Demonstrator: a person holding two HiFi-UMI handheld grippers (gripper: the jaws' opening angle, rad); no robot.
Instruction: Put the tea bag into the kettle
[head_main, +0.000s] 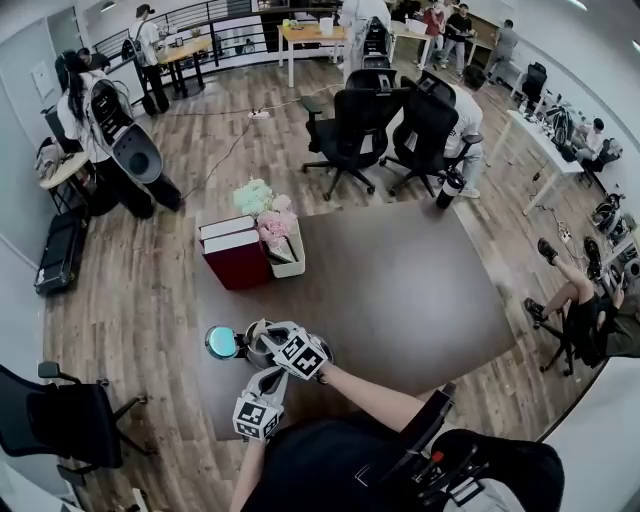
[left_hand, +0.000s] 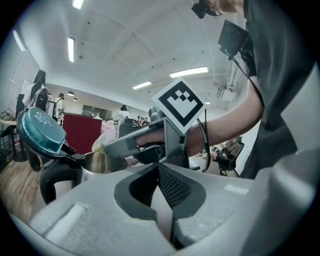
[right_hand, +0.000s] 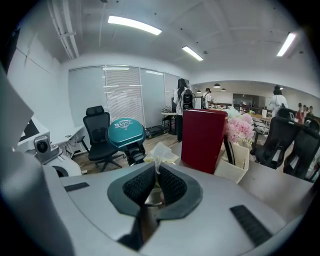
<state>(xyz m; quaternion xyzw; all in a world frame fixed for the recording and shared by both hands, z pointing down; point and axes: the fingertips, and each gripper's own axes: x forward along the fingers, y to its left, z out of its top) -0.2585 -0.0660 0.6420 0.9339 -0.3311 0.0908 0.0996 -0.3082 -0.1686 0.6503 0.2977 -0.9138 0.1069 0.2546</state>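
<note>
The steel kettle (head_main: 258, 352) stands near the table's front left corner with its teal lid (head_main: 222, 342) flipped open. In the left gripper view its steel body (left_hand: 102, 162) and black handle (left_hand: 54, 180) show, the lid (left_hand: 40, 131) upright. My right gripper (head_main: 265, 338) hangs over the kettle's mouth, shut on the pale tea bag (right_hand: 160, 152), which sticks out past the fingertips. The tea bag (left_hand: 99, 148) hangs just above the rim. My left gripper (head_main: 268, 380) sits just behind the kettle, pads together, nothing between them.
A dark red box (head_main: 237, 258) and a white holder with pink flowers (head_main: 275, 228) stand on the brown table (head_main: 400, 290) behind the kettle. Black office chairs (head_main: 352, 130) stand beyond the far edge, another chair (head_main: 60, 420) at front left. Several people are around the room.
</note>
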